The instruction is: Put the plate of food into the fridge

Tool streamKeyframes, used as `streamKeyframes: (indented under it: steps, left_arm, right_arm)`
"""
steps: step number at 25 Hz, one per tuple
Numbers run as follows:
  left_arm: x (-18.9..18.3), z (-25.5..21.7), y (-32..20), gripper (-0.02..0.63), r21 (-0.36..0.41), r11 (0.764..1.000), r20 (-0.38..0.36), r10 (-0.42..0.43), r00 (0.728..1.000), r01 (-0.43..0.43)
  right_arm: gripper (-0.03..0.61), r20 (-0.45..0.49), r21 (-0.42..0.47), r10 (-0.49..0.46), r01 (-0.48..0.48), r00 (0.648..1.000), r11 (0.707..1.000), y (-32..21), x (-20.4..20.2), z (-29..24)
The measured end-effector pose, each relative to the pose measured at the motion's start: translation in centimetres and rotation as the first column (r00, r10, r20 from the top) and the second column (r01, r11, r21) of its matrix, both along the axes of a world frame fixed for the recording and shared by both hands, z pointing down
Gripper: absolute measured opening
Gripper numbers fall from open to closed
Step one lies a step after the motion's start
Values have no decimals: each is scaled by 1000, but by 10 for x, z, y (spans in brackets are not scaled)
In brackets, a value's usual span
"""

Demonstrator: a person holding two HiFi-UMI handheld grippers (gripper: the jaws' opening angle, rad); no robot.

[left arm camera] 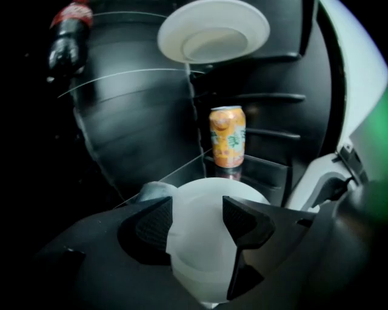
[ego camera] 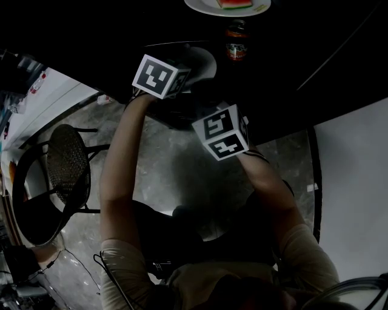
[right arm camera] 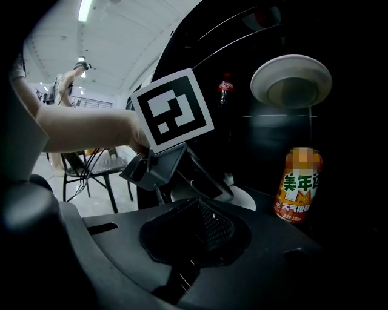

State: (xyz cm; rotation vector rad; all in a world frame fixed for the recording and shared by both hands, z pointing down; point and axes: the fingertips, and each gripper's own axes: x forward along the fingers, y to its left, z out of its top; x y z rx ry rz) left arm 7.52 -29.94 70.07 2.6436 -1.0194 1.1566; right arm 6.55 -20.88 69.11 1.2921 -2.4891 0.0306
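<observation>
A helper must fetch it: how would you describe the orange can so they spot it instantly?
Look inside the open dark fridge, below the white plate near its top. The can stands upright on a glass shelf, bright orange, unlike the dark red-labelled bottle higher left.

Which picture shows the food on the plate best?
The head view: it looks down on the plate and shows red food on it, though the picture's edge cuts it. Both gripper views look up at the plate's white underside, hiding the food.
</observation>
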Motion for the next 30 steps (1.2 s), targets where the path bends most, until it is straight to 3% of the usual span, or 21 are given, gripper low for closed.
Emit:
streamKeyframes:
  steps: [6, 15, 20, 24, 27, 30]
  left_arm:
    - [14, 1, 20, 250, -32, 995, -22, 89, 996, -90]
    - [9, 2, 31, 200, -62, 991, -29, 113, 993, -115]
    - [7, 0, 31, 188, -32, 993, -47, 113, 992, -115]
    - [4, -15, 30, 189, 47, 994, -95, 99, 991, -95]
    - [1, -18, 23, 189, 85, 992, -54, 99, 994, -94]
    - [0, -5, 22, 189, 46, 994, -32, 103, 994, -102]
  right_arm:
    - [21, -2, 1, 4, -4, 1000, 1000, 0, 0, 0]
    - [21, -2, 1, 10, -10, 1000, 1000, -1, 1, 0]
    - [21, -2, 3, 10, -10, 1000, 1000, -1, 1, 0]
    - [21, -3, 8, 7, -7, 1000, 1000, 0, 0, 0]
    - [23, -1, 13, 10, -10, 1000, 1000, 0, 2, -2]
    - [21, 4, 11, 13, -13, 1000, 1000, 1, 3, -1]
